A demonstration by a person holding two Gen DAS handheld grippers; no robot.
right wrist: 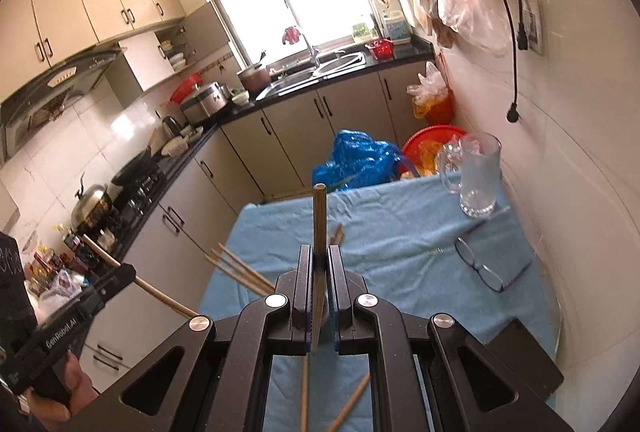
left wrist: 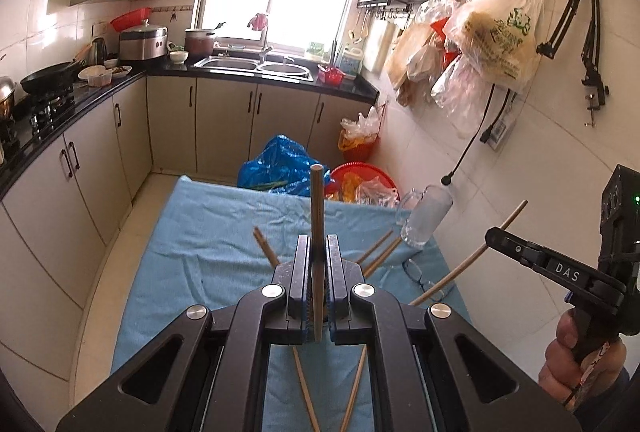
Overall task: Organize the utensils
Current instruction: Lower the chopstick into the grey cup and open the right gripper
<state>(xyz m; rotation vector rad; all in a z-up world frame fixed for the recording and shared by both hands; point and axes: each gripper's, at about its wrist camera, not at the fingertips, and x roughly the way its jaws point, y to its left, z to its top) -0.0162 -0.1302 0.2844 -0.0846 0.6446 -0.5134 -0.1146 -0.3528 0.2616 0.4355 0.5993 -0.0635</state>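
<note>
My left gripper [left wrist: 318, 252] is shut on a wooden chopstick [left wrist: 317, 216] that sticks out forward above the blue cloth [left wrist: 208, 232]. My right gripper [right wrist: 319, 264] is shut on another chopstick [right wrist: 319, 216], also held above the cloth [right wrist: 400, 232]. The right gripper shows at the right of the left wrist view [left wrist: 490, 236] with its chopstick [left wrist: 472, 258]. The left gripper shows at the lower left of the right wrist view [right wrist: 128, 274]. Several loose chopsticks [left wrist: 380, 250] [right wrist: 240, 270] lie on the cloth. A clear glass mug [left wrist: 426, 220] [right wrist: 478, 177] stands at the cloth's far right corner.
Eyeglasses [right wrist: 490, 270] [left wrist: 416, 272] lie on the cloth near the mug. A dark flat object [right wrist: 524, 360] lies at the table's right edge by the tiled wall. Beyond the table are a blue bag [left wrist: 280, 167], red basins [left wrist: 364, 179] and kitchen cabinets [left wrist: 224, 123].
</note>
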